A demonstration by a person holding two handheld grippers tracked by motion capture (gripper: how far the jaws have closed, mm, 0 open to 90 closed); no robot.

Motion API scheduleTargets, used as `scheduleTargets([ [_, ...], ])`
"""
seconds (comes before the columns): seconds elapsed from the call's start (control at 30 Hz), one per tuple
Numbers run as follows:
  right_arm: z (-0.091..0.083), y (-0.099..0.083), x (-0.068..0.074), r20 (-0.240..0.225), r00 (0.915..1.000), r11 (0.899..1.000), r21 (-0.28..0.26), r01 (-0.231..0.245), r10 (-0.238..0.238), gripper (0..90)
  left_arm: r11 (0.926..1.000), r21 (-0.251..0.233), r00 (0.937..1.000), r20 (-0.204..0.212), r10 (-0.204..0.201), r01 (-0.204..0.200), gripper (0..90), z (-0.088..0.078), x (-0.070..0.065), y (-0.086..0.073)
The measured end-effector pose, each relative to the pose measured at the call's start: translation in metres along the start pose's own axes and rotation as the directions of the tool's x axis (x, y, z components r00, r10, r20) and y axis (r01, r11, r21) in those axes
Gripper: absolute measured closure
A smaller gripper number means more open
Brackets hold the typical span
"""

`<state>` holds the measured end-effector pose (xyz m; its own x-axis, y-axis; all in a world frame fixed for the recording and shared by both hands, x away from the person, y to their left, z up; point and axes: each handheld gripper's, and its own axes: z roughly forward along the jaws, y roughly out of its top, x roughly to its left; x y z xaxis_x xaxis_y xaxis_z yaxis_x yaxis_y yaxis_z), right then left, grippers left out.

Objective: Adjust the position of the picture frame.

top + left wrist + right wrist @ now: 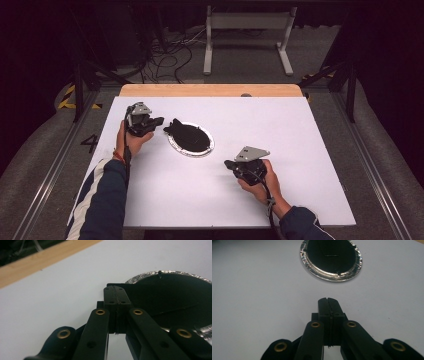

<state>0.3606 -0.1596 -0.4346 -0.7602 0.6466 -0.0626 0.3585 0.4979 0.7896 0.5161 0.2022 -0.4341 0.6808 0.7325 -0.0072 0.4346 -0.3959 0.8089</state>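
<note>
Two claws, both pressed together and empty: my left claw (159, 120) beside the foil-rimmed black dish (192, 140) at centre frame, right claw (228, 164) lower right, over the bench (280, 135).

Numeral 4 on floor (91, 143) left of table.

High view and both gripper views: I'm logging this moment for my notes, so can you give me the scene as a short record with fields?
surface: white table top with a wooden strip at the far edge
object: round foil-rimmed dish, black inside
left gripper: jaws shut, empty, tips just beside the dish's near-left rim
right gripper: jaws shut, empty, apart from the dish, pointing toward it
contact: cannot tell whether the left gripper touches the dish
</note>
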Motion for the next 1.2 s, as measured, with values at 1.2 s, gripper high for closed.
scheduleTargets([
  [1.2, 0.019, -0.009, -0.005, -0.003, 0.9994, 0.999, 0.034, -0.034, 0.034, 90.0, 0.9908, 0.134, 0.9997, 0.016, 0.016, -0.018, 90.0, 0.03, -0.032, -0.014],
])
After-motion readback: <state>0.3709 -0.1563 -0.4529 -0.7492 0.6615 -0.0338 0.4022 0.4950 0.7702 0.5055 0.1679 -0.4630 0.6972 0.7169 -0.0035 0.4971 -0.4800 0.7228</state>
